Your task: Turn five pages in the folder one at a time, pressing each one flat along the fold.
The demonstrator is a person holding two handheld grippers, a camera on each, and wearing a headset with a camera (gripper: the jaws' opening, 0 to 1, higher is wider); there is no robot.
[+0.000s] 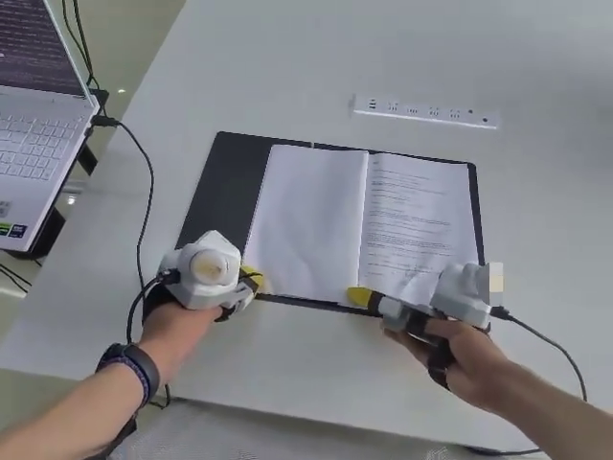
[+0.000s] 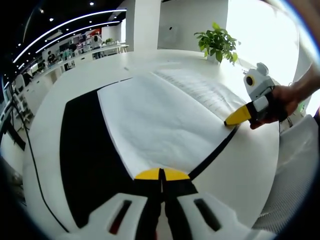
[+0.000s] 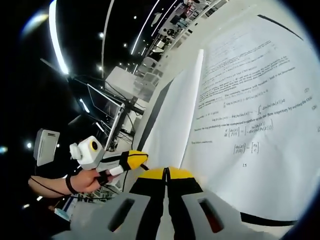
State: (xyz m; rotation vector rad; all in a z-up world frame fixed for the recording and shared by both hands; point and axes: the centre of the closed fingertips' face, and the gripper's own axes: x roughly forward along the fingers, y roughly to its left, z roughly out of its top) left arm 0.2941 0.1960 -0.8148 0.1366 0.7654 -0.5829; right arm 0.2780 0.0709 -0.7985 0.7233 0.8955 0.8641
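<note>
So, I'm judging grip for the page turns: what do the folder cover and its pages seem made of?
The folder cover: likely matte black plastic or leatherette; flat, dull, no glare. The pages: thin white paper; printed text, curving at the fold.

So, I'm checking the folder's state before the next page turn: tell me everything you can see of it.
The folder is thin and black, lying open and flat on the white table. A blank white page covers most of its left half, leaving a black strip bare; a printed page numbered 15 covers the right. The left gripper, shut, sits at the blank page's lower corner, the right gripper, shut, at the foot of the fold.
</note>
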